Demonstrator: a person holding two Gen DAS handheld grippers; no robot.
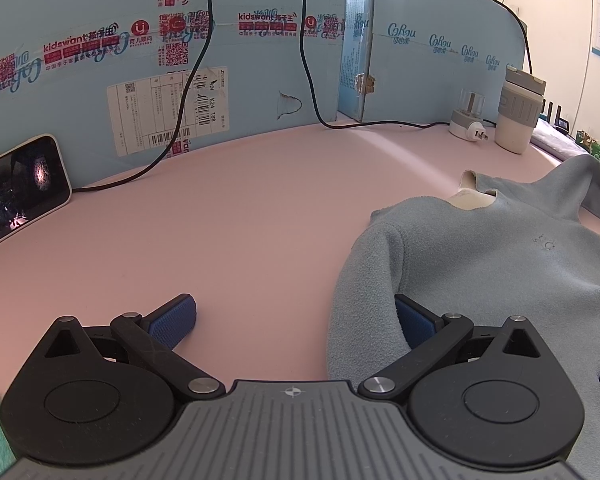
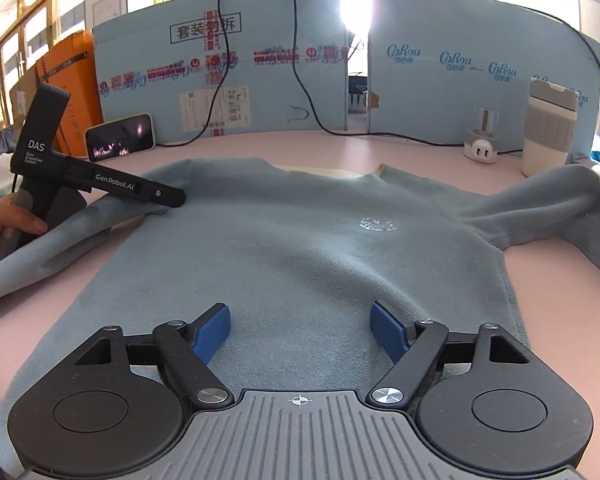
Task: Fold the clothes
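Blue-grey sweater [image 2: 300, 248] lies flat, front up, on the pink bench [image 1: 228, 216], neck toward the blue cardboard wall [image 2: 292, 80], both sleeves spread out to the sides. Right gripper [image 2: 300, 332] is over the lower body of the sweater, jaws wide apart, nothing held. Left gripper [image 1: 296, 320] sits at the sweater's shoulder, jaws wide too; one pad is over bare bench, the other beside the sleeve cloth, no grip. Phone [image 1: 20, 192], cup [image 2: 548, 128] and charger [image 2: 482, 148] stand along the wall.
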